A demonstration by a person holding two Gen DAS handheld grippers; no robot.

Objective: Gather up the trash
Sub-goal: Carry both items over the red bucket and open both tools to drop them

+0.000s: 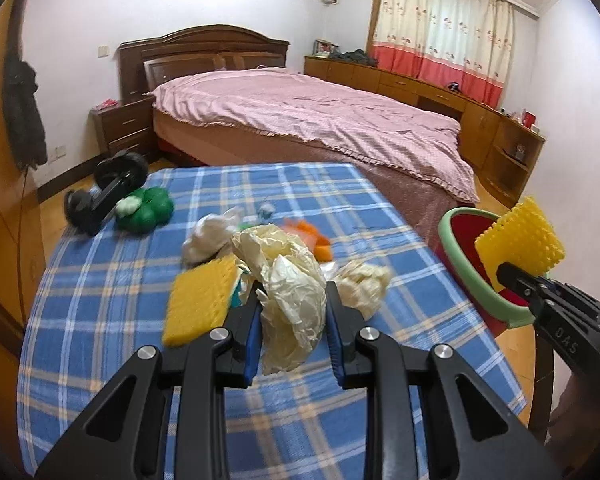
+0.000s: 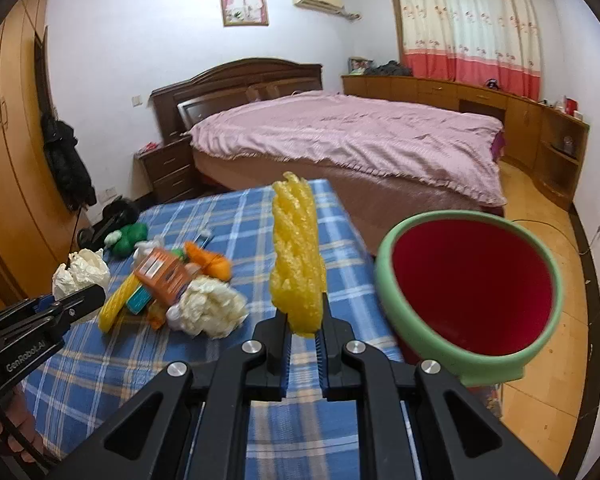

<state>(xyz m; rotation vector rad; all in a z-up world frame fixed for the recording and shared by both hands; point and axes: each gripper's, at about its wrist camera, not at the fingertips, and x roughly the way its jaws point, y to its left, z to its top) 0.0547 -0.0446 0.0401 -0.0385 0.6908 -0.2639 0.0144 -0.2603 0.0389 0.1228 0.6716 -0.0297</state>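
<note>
My left gripper is shut on a crumpled cream paper wad and holds it above the blue plaid table; it also shows at the left of the right wrist view with the wad. My right gripper is shut on a yellow foam net piece, upright, just left of the red bin with a green rim. In the left wrist view that piece hangs over the bin.
On the table lie another yellow foam piece, white crumpled paper, an orange box, orange scraps, a green toy and a black wheeled tool. A pink bed stands beyond.
</note>
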